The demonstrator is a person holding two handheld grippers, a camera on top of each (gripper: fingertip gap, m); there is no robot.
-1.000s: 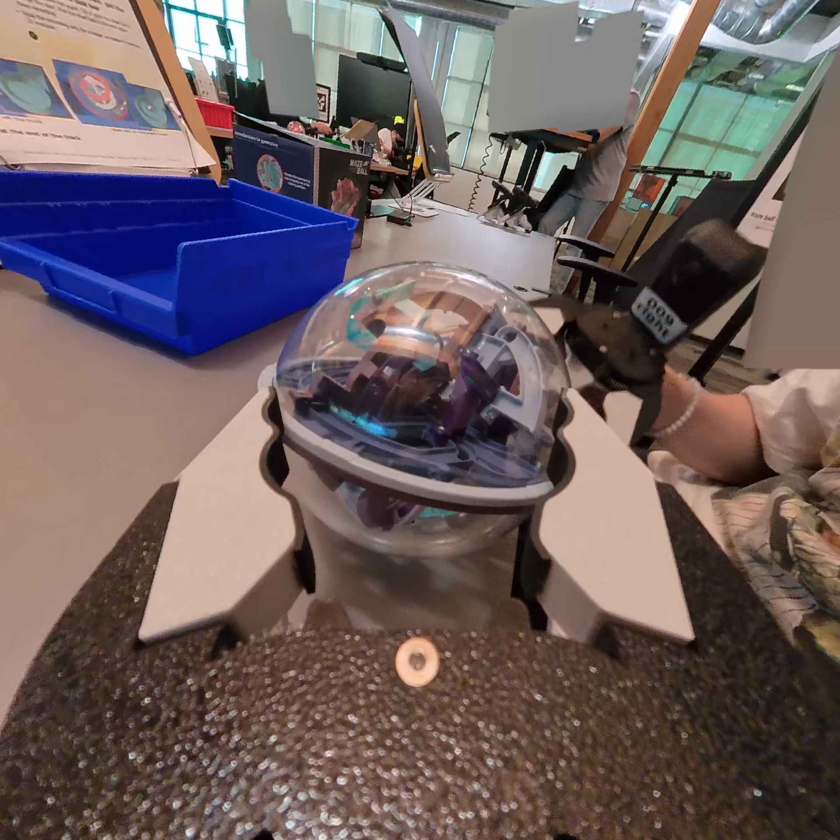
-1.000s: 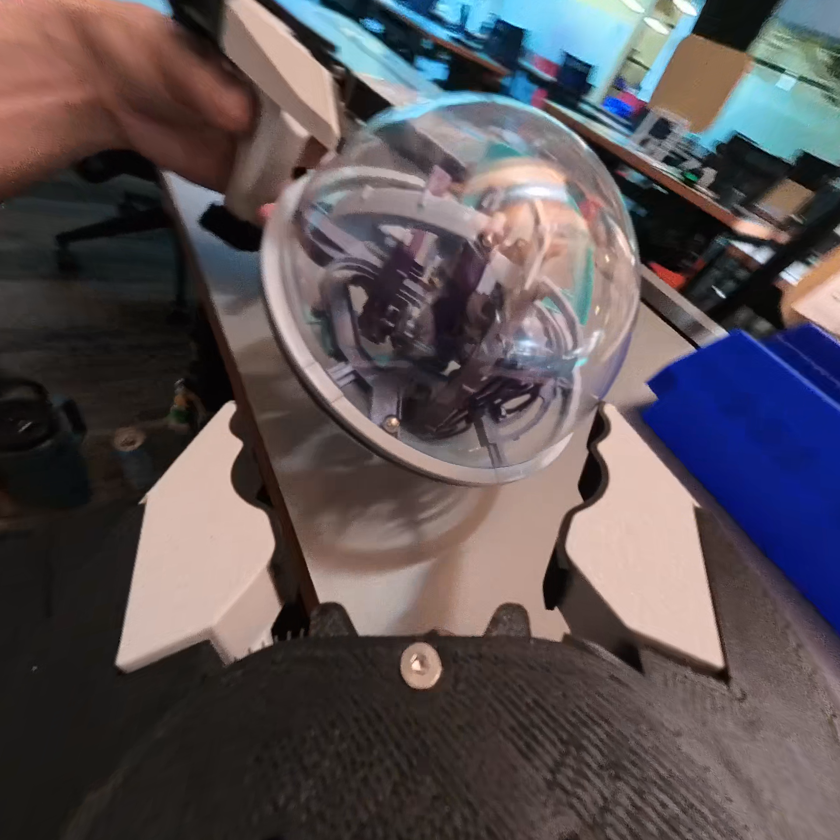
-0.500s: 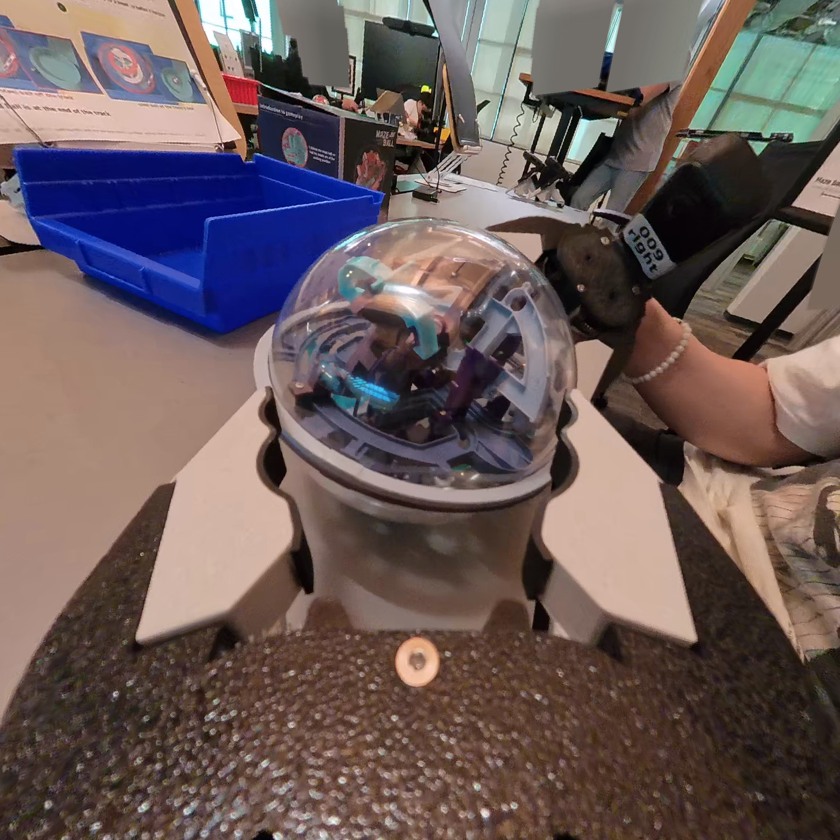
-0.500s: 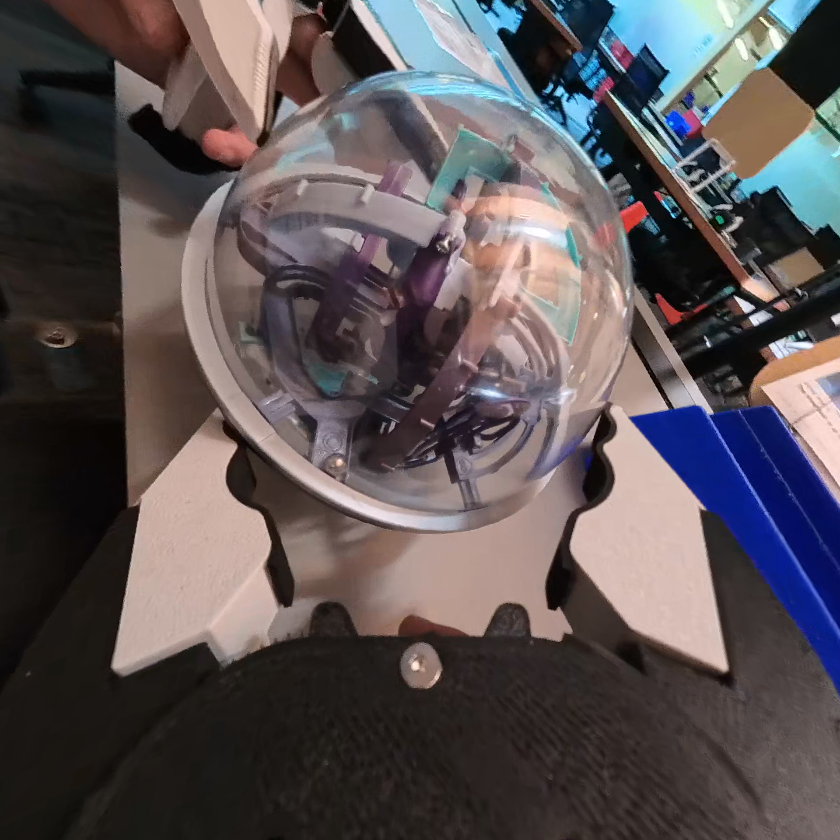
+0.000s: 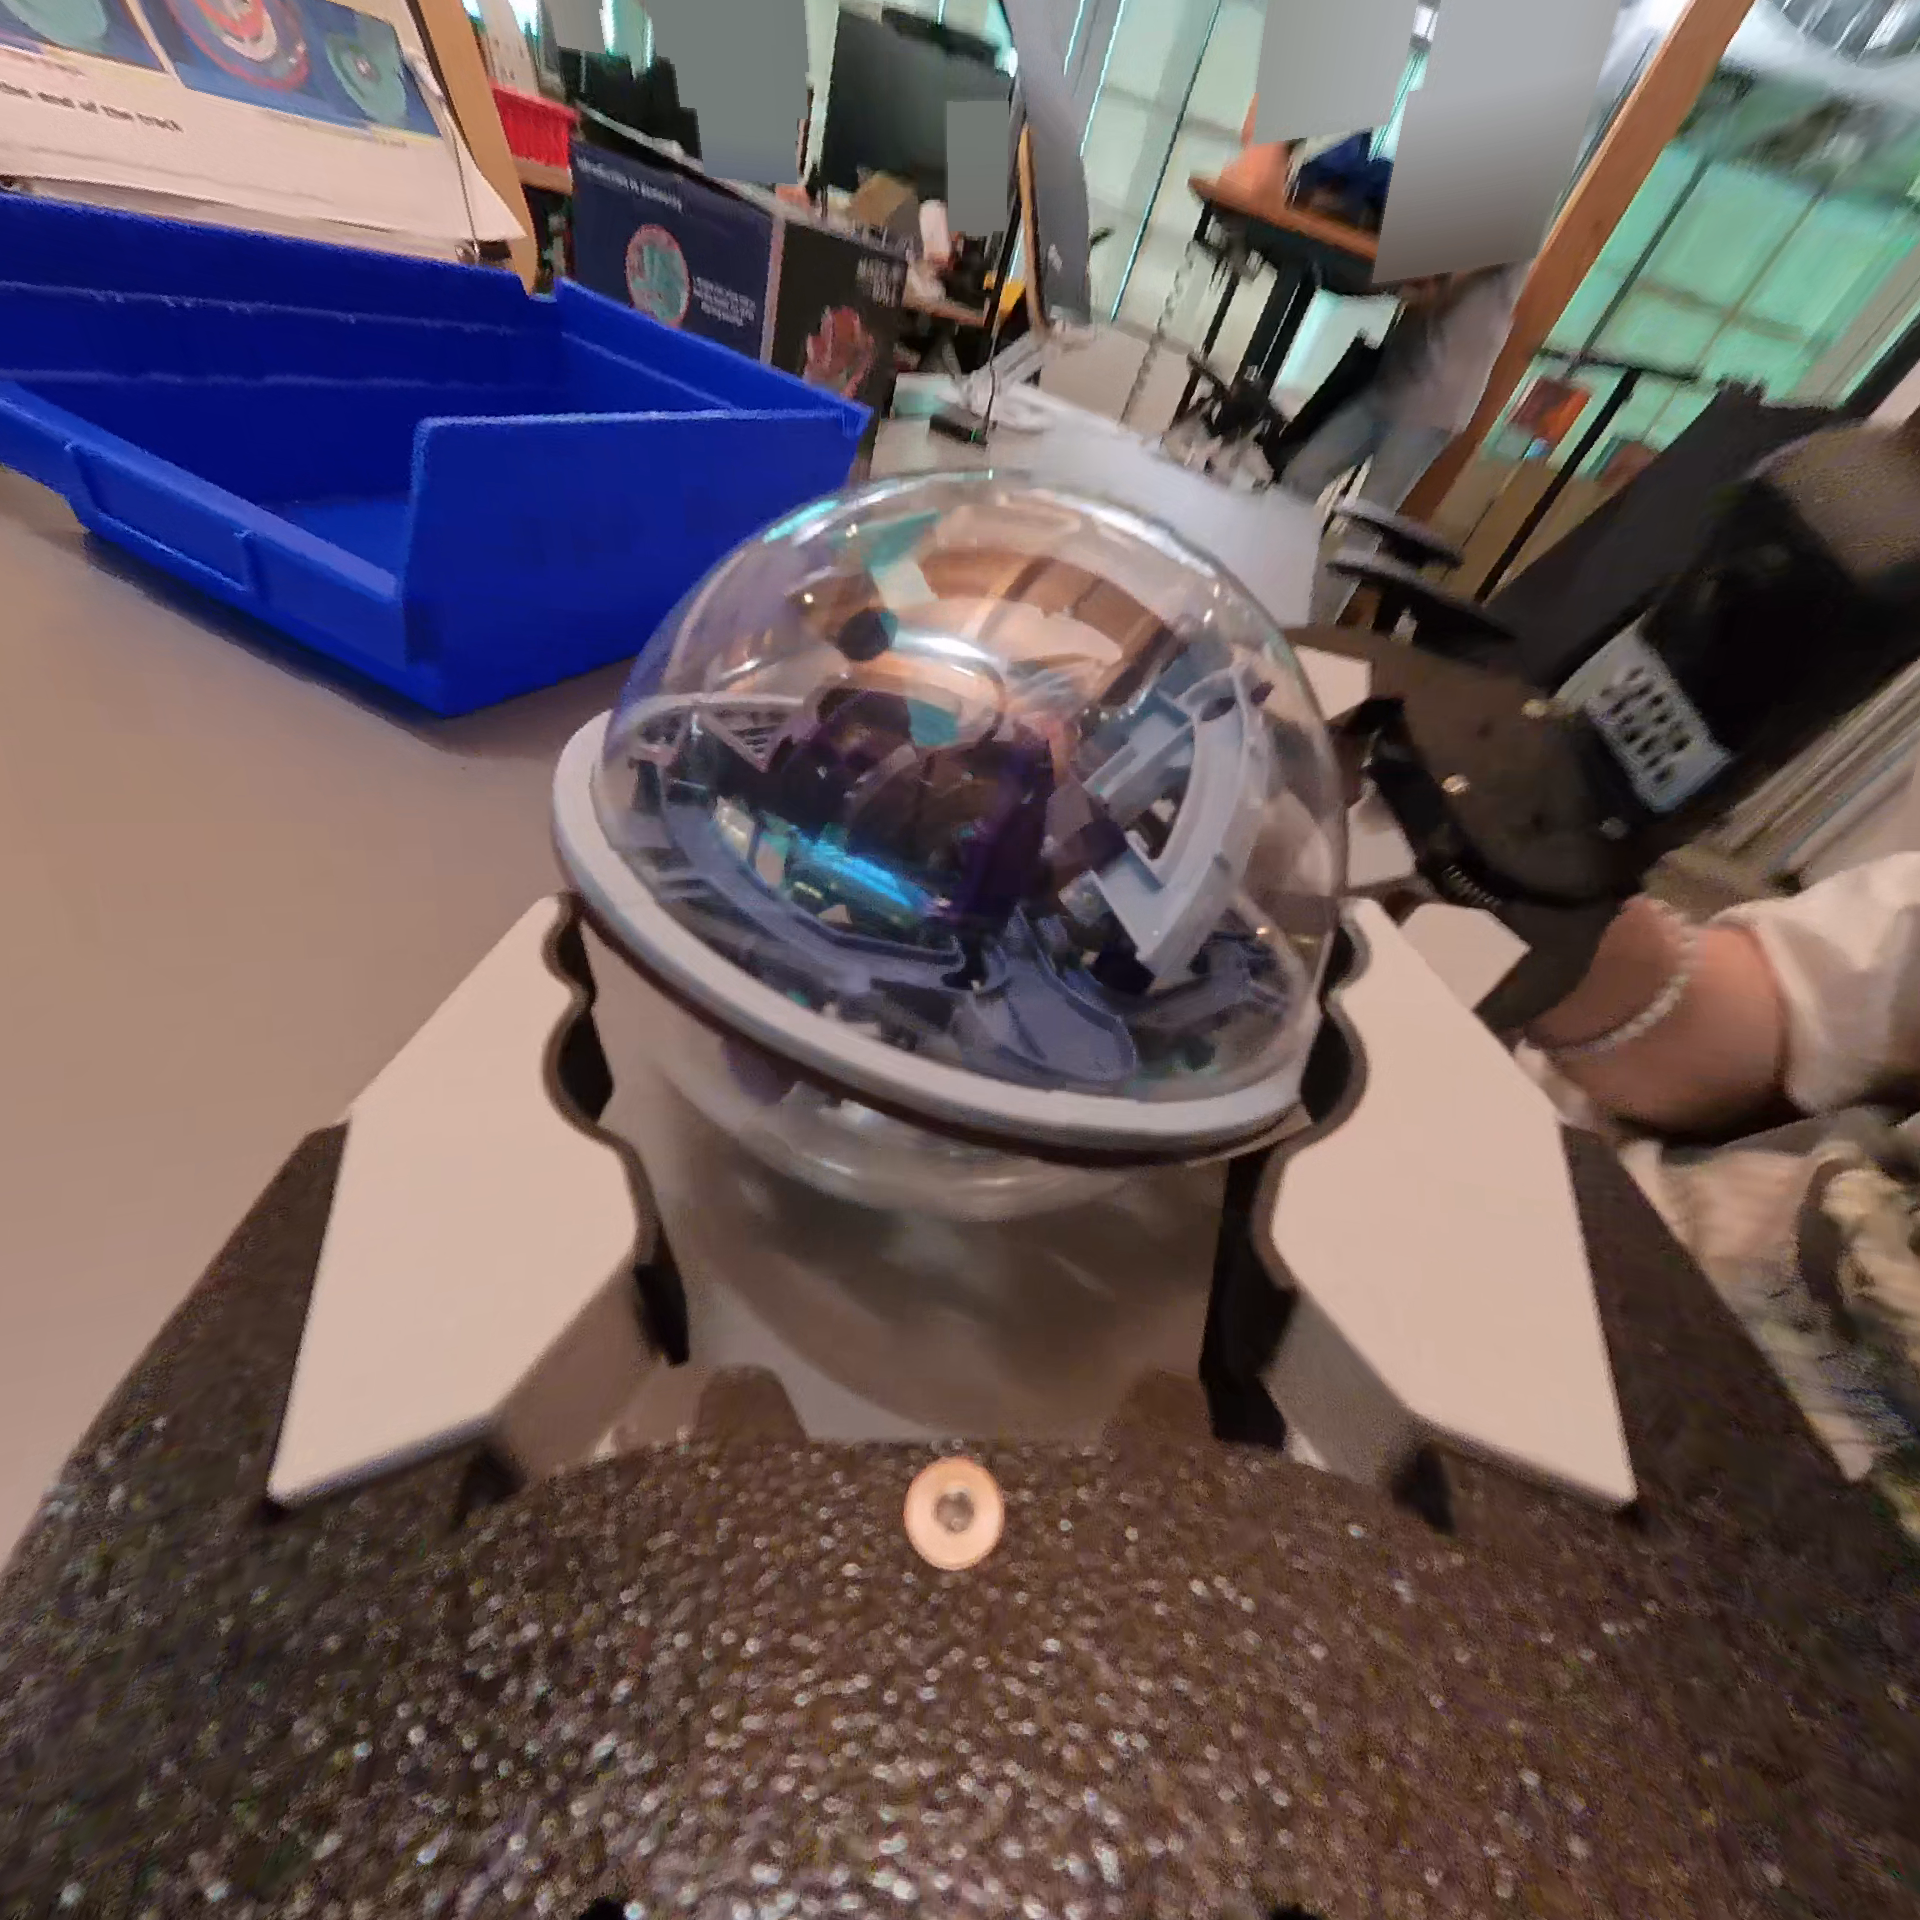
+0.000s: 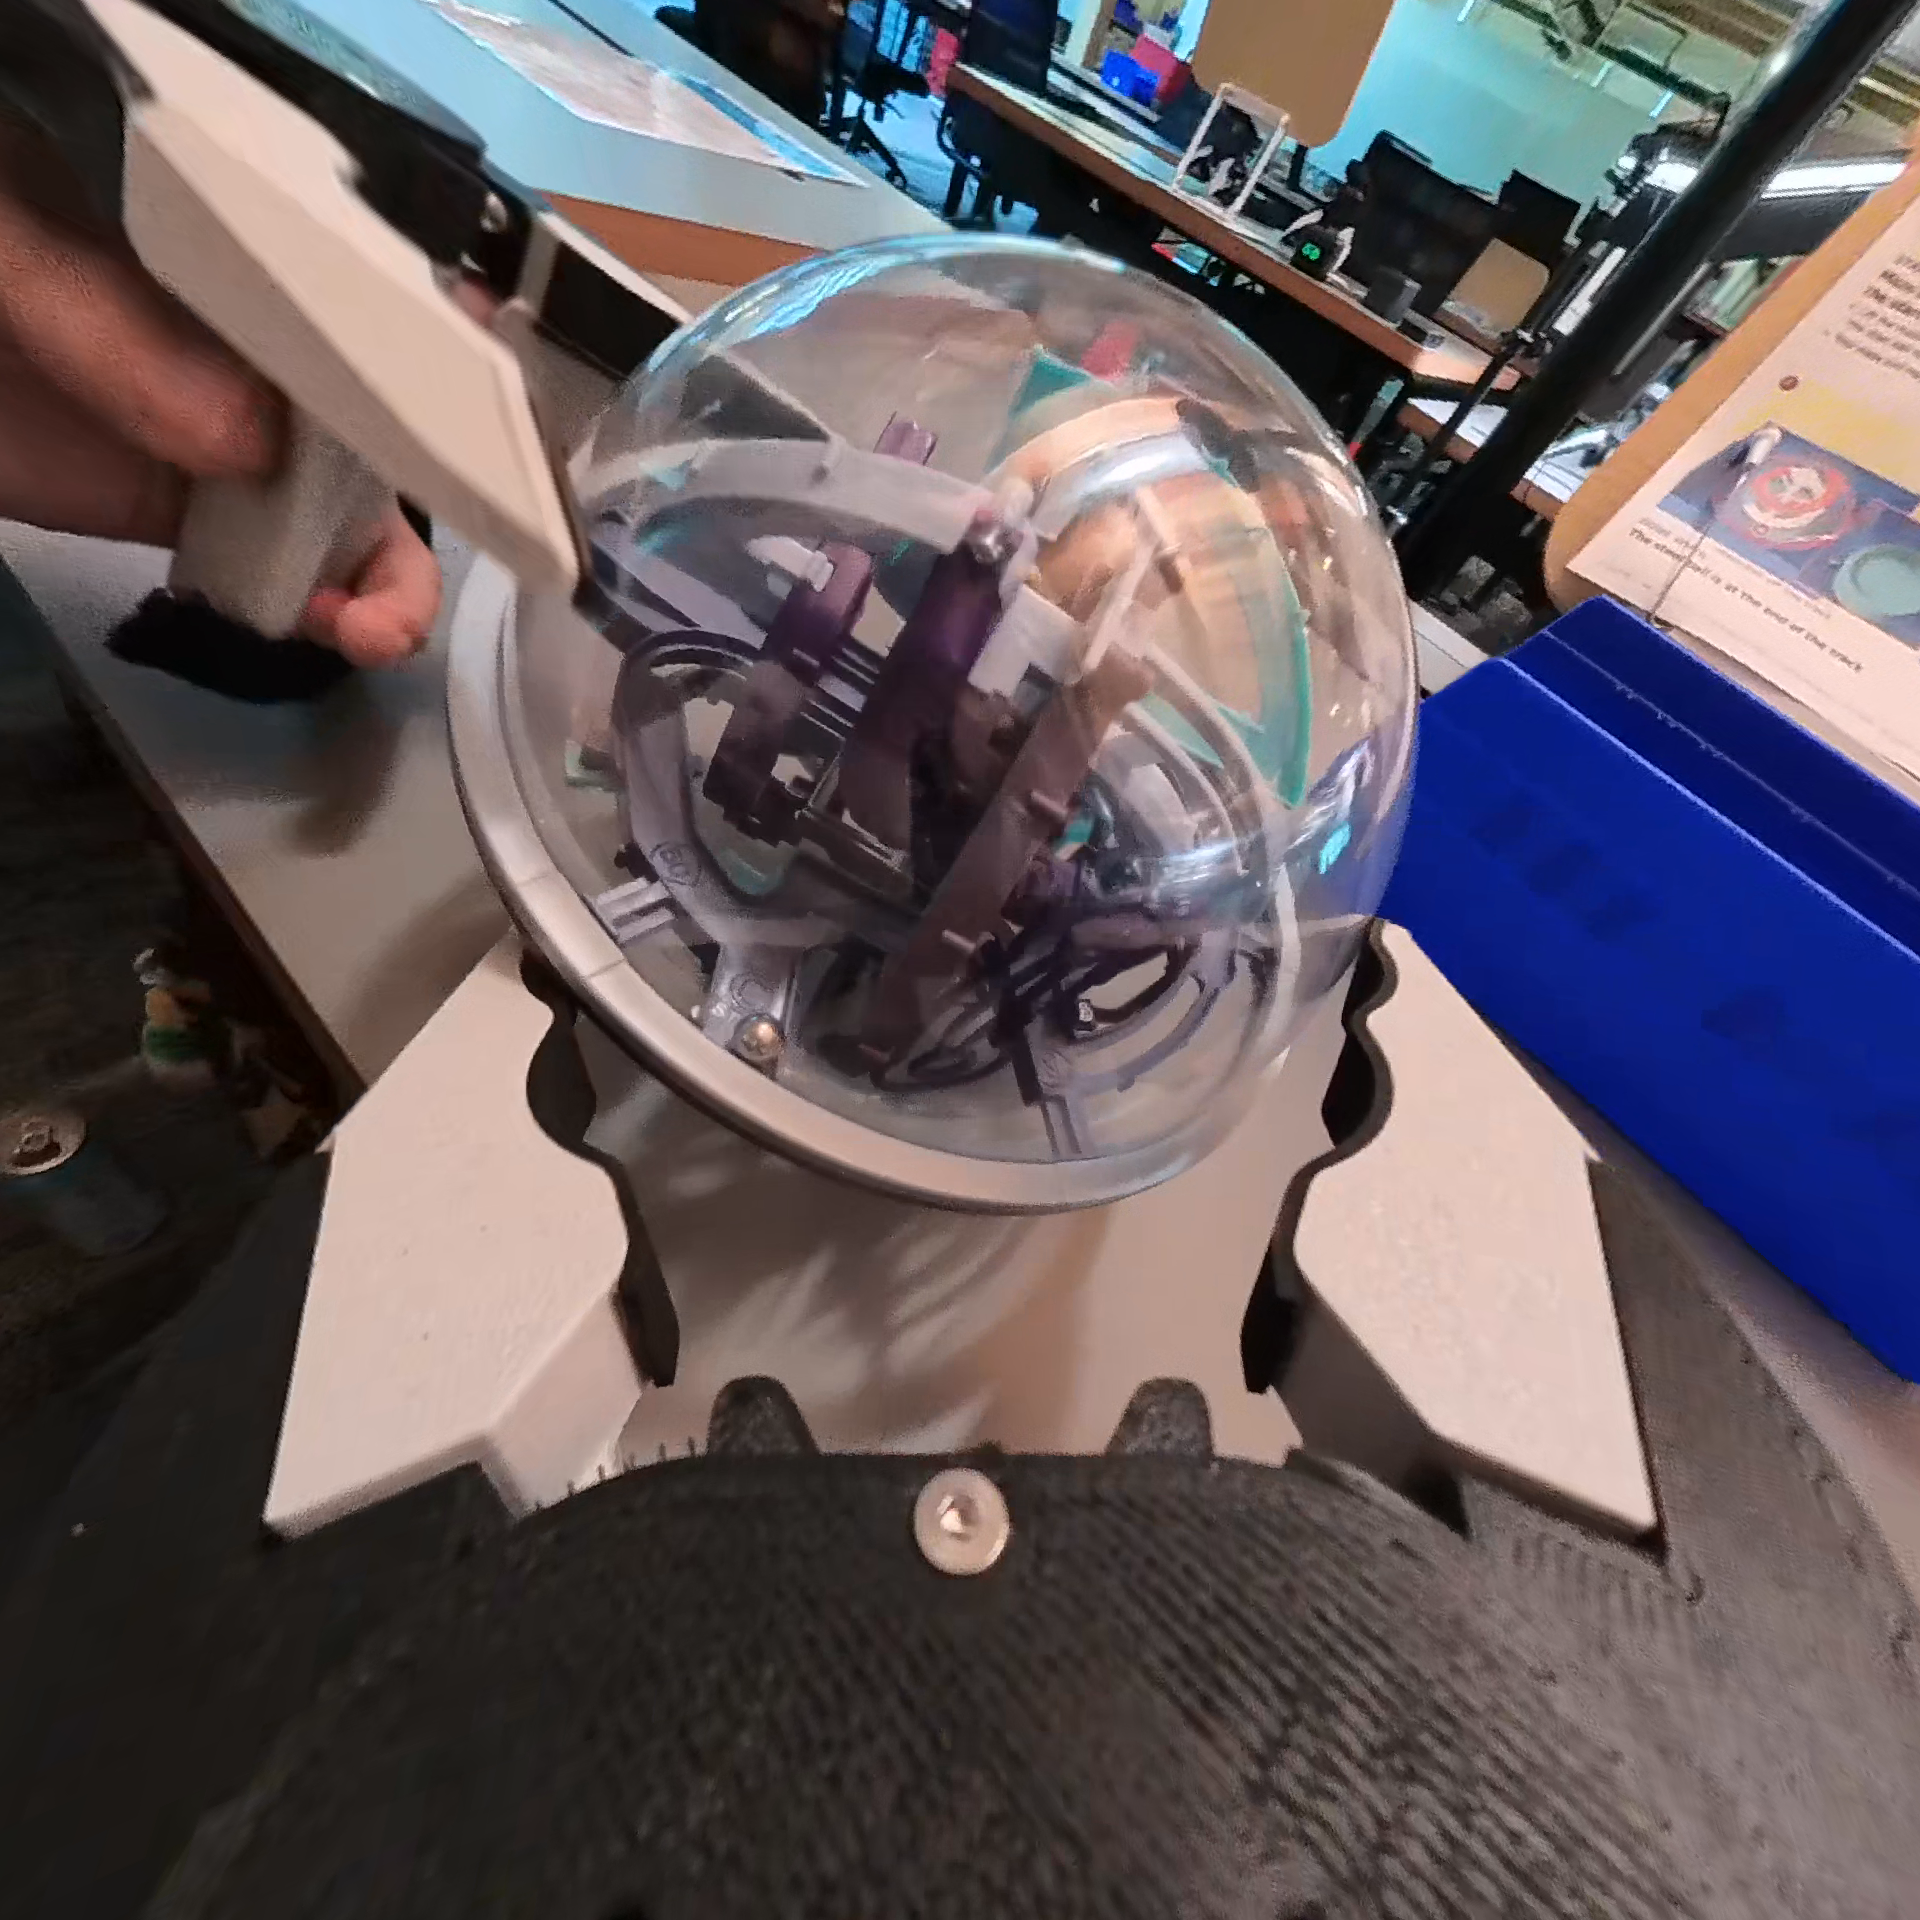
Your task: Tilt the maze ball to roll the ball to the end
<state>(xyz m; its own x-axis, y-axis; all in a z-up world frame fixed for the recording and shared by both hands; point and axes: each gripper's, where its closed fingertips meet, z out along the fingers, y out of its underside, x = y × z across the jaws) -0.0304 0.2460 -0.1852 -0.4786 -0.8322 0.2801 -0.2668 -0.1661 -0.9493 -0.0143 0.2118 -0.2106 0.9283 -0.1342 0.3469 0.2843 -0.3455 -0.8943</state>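
The maze ball sits between the spread fingers of the left gripper, its grey rim tilted down toward the right; both dark finger pads meet that rim, so the gripper is clamped on the ball, though the ball's clear lower half is blurred and partly hidden behind the rim. In the right wrist view the same ball lies between the fingers of the right gripper; the left pad touches the rim, while on the right a sliver of space seems to separate pad and dome, so a firm grip cannot be confirmed. A small steel ball rests near the rim low in the maze (the tracks around it are smeared by motion). One white finger of the left gripper presses the ball's far side, with a hand cut off at the frame edge. A blue bin stands on the grey table just behind the ball. An instruction sheet and a printed box carry writing, too blurred or cropped to matter. Grey patches cover background figures.
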